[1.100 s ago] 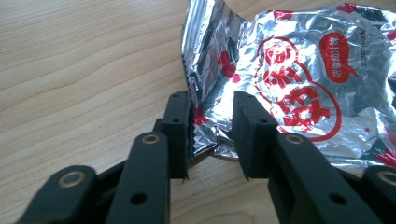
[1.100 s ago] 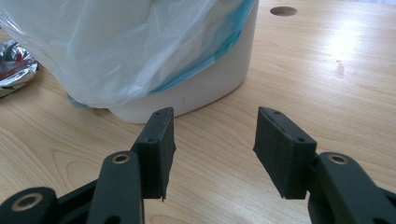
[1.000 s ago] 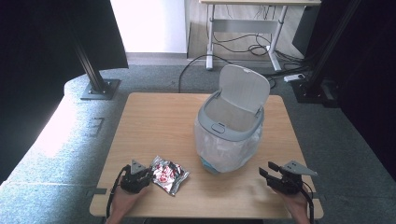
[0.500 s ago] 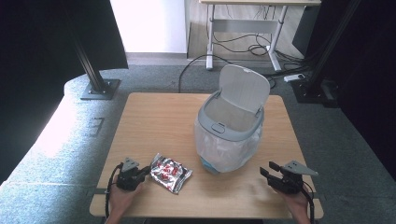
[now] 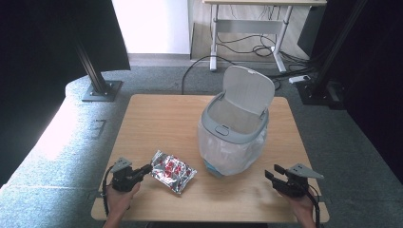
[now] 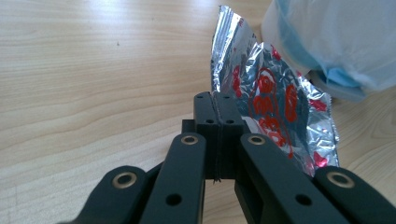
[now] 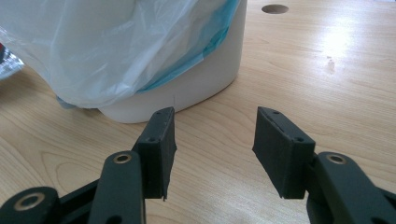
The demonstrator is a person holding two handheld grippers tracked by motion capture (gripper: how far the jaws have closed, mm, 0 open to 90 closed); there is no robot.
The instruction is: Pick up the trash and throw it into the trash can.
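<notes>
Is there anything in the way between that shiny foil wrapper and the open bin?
Nothing visible: bare wooden table lies between the silver-and-red foil wrapper, pinched by the left gripper, and the white bin, whose lid stands open.

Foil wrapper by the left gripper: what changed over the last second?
The left gripper has just closed its fingers on the edge of the foil wrapper and begun lifting that end. The right gripper stayed open in place; the bin, lid up, hasn't moved.

Crinkled silver wrapper (red print), tilted, edge lifted off table
</notes>
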